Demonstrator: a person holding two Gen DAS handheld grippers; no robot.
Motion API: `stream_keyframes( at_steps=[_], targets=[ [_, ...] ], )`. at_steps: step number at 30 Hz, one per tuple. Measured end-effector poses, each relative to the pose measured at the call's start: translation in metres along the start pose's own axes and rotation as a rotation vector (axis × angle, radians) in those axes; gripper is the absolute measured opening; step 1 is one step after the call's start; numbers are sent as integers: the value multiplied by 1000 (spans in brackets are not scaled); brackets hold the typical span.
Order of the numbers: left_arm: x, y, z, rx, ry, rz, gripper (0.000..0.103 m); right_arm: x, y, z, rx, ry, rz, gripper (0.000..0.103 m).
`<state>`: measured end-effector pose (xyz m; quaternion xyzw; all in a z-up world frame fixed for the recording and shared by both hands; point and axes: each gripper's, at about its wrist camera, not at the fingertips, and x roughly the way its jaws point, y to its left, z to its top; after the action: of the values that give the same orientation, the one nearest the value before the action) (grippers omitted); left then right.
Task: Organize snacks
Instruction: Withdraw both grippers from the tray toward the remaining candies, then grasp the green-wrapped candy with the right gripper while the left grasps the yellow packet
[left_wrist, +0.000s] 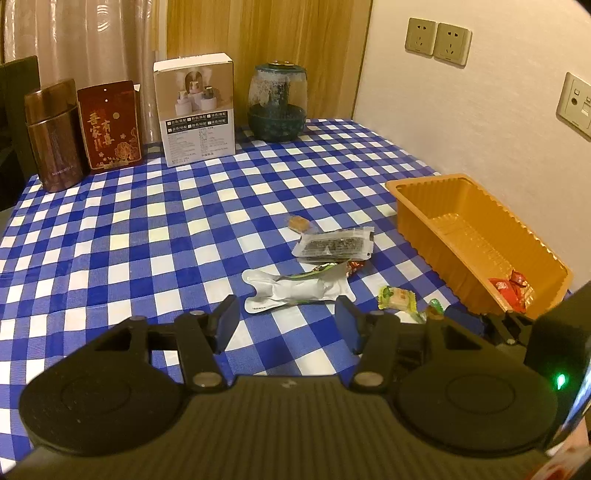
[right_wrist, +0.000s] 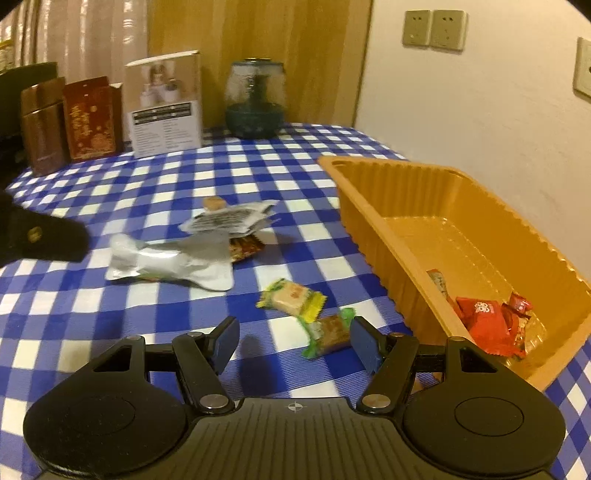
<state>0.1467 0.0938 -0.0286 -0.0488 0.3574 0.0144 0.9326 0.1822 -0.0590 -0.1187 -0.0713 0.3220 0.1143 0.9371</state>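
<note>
Snacks lie loose mid-tabletop, and I see red packets already in the orange tray by the right edge, its near corner cut off by my right gripper. That gripper's jaws stand apart around a green-ended candy, not pressing. My left gripper gapes empty before a white pouch, which half hides a red wrapper.
</note>
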Motion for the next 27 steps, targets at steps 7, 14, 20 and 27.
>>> stream_keyframes(
  at_steps=[7, 14, 20, 27],
  targets=[
    [3, -4, -2, 11, 10, -10, 53, 13, -13, -1, 36, 25, -25, 66],
    [7, -5, -2, 19, 24, -11, 54, 14, -23, -1, 75, 25, -15, 44],
    [13, -8, -1, 38, 35, -25, 54, 11, -25, 1, 76, 24, 3, 29],
    [21, -9, 0, 41, 50, -61, 54, -2, -33, 7, 91, 17, 39, 28]
  ],
)
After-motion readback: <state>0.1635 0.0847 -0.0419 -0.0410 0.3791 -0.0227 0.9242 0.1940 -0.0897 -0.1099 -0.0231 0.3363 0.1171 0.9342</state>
